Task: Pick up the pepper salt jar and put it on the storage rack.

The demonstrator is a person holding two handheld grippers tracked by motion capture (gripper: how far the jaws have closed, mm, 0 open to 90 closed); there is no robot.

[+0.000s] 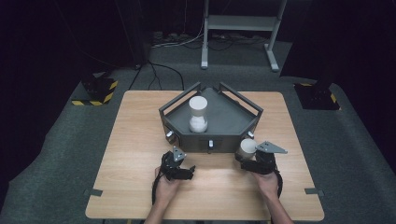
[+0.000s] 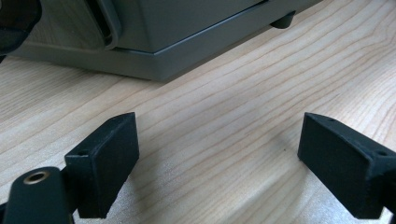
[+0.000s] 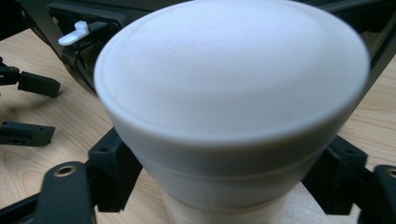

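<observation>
A white cup-shaped cylinder [image 1: 246,148] stands on the table against the front right corner of a grey angular box [image 1: 233,122]. My right gripper [image 1: 243,157] holds it, a black pad pressed on each side of its lower part [image 3: 231,186]. A second white, hourglass-shaped piece [image 1: 198,114] stands upright in the box's tray. My left gripper [image 1: 188,171] lies low on the wood in front of the box's left corner. It is open, with bare table between its jaws [image 2: 217,158].
The box's front face carries a small white lever [image 3: 74,32] and knobs at its corners [image 1: 170,136]. The wooden table [image 1: 140,154] has free room to the left and right of the box. A metal stand [image 1: 240,23] is on the floor behind.
</observation>
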